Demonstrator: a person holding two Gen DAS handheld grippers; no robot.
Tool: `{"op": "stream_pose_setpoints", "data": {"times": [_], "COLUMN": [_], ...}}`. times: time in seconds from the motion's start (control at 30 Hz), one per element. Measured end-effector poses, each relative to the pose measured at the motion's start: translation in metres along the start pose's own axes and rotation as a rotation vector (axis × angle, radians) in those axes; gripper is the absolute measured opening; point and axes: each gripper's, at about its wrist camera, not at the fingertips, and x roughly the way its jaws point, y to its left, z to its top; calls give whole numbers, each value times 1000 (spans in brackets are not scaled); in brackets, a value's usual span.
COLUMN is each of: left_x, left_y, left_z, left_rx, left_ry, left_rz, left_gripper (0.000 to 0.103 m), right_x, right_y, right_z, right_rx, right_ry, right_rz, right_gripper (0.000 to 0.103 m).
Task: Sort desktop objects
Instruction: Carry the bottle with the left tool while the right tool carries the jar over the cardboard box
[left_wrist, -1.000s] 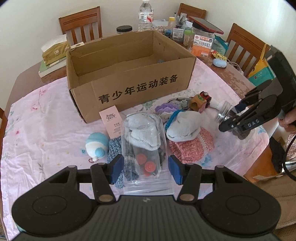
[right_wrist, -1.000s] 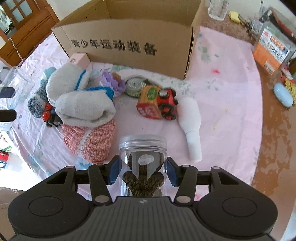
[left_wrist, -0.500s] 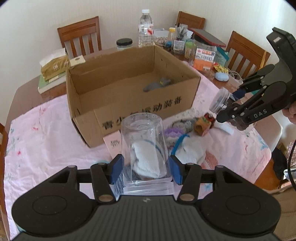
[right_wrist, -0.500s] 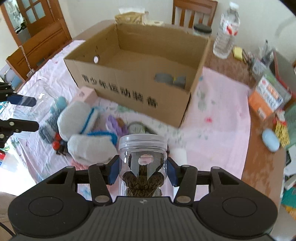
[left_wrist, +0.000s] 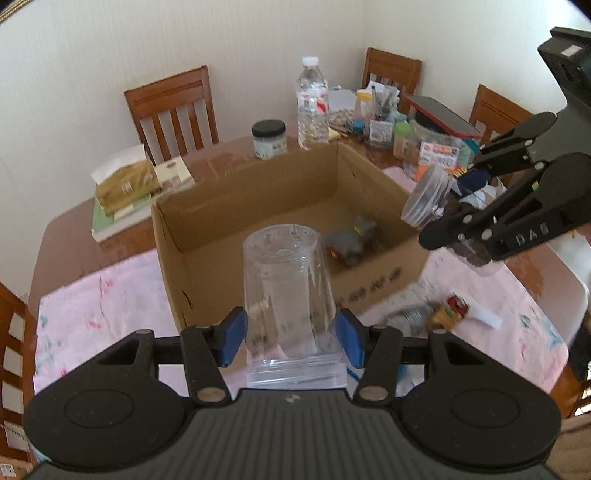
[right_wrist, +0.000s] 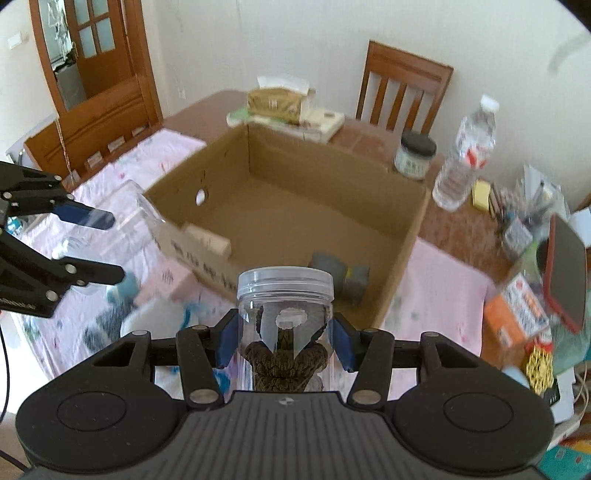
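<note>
The cardboard box (left_wrist: 280, 229) is plain brown with dark printed characters on its front, and it sits on a pale pink tablecloth (left_wrist: 103, 306) scattered with faint floral marks. The clear jar (right_wrist: 284, 314) holds something dark brown and knotted, while the gripper pads (right_wrist: 226, 338) beside it are blue on black arms.

Printing on the cardboard box (left_wrist: 373, 286) is smeared, perhaps unreadable; small grey item (left_wrist: 351, 242) inside unclear

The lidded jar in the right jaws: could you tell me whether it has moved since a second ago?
Yes. The lidded jar has risen and gone toward the box: it was low over the toys, and now the box's inside shows beyond it.
</note>
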Motion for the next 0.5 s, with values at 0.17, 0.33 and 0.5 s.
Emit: {"op": "stream_pose_setpoints", "data": {"times": [0.17,0.33,0.5], "left_x": [14,27,43], "left_y": [14,27,38], "left_z": [19,35,43], "left_rx": [-4,-12,-31], "left_ry": [-13,-13,2], "left_rz": [11,17,19], "left_gripper": [54,54,54], "right_x": [9,19,32], "right_y": [-1,-3,-5], "right_z": [23,42,57], "right_rx": [-14,-10,6], "right_ry": [-20,-30,-32], "right_rz": [3,9,11], "right_gripper": [57,57,57]}}
